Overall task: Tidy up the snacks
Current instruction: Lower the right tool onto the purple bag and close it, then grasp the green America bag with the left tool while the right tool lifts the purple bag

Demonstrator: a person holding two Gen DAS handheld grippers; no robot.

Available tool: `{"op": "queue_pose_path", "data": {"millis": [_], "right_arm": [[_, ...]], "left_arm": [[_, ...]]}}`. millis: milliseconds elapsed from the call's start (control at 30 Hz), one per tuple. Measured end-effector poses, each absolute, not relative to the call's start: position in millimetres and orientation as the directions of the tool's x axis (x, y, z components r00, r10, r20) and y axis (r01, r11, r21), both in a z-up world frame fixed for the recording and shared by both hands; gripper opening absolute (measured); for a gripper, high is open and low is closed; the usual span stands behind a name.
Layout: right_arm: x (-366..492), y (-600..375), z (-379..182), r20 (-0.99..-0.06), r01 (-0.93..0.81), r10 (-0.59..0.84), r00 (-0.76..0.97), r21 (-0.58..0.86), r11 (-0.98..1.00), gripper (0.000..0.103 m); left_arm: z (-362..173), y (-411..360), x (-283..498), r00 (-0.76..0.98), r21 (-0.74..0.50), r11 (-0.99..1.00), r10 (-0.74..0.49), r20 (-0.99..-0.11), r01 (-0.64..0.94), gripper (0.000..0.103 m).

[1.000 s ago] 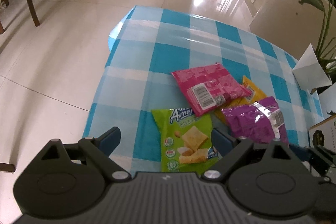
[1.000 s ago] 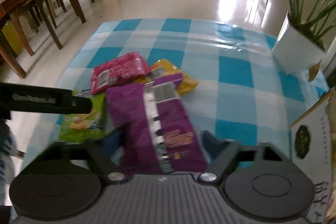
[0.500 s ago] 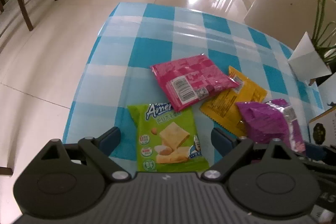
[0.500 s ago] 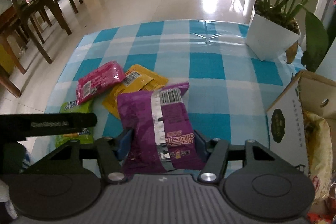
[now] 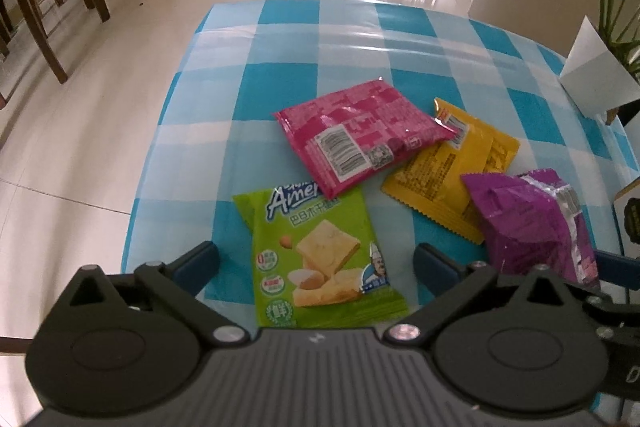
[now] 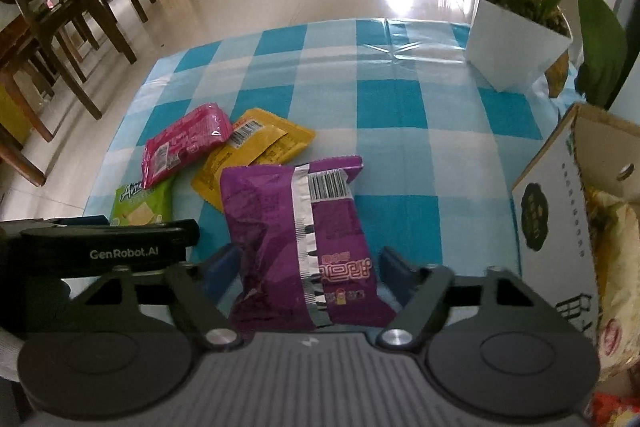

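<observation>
Your right gripper [image 6: 308,263] is opening its jaws again around the purple snack bag [image 6: 300,239]; half a second ago they were pinching it, now both pads are standing clear, so the bag is lying released on the checked tablecloth [image 6: 392,107], short of the cardboard box [image 6: 552,227]. Your left gripper [image 5: 316,263] is opening wide, empty, straddling the green cracker pack [image 5: 320,259] — probably the next pick.

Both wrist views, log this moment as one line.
left claw: opening, straddling green cracker packet, no contact | right claw: opening around purple snack bag | cardboard box: right
</observation>
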State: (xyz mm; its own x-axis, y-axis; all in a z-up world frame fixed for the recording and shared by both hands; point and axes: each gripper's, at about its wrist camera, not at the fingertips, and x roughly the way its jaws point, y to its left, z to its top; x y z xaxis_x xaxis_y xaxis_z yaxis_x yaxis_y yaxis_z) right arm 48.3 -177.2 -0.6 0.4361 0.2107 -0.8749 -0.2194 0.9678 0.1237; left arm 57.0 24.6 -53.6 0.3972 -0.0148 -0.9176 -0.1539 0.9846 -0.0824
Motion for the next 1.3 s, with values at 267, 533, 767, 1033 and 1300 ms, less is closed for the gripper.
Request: {"op": "queue_pose_path", "data": {"millis": [267, 533, 767, 1033, 1300], "right_arm": [[47.5, -166.3, -8.9, -0.883, -0.244, 0.188, 0.430, 0.087, 0.966, 0.086], [46.6, -162.5, -2.1, -0.884, -0.250, 0.185, 0.430, 0.080, 0.965, 0.066], [40.7, -163.3, 11.6, -0.869, -0.243, 0.197, 0.454, 0.092, 0.966, 0.064], [26.8, -166.3, 34.5, -0.842, -0.216, 0.205, 0.500, 0.108, 0.970, 0.064], [-2.0, -171.2, 60.4, -0.803, -0.207, 0.228, 0.551, 0.133, 0.969, 0.064]], "left_arm": [[-52.2, 27.5, 53.7, 0.411, -0.090, 0.985, -0.023, -0.911, -0.145, 0.092], [-39.5, 44.5, 48.8, 0.450, -0.153, 0.971, -0.056, -0.891, -0.181, 0.050], [-31.2, 47.1, 39.2, 0.466, -0.196, 0.964, -0.092, -0.880, -0.181, 0.050], [-9.8, 49.1, 16.5, 0.503, -0.242, 0.956, -0.130, -0.854, -0.164, 0.050], [0.2, 47.5, -14.7, 0.517, -0.276, 0.947, -0.154, -0.842, -0.167, 0.050]]}}
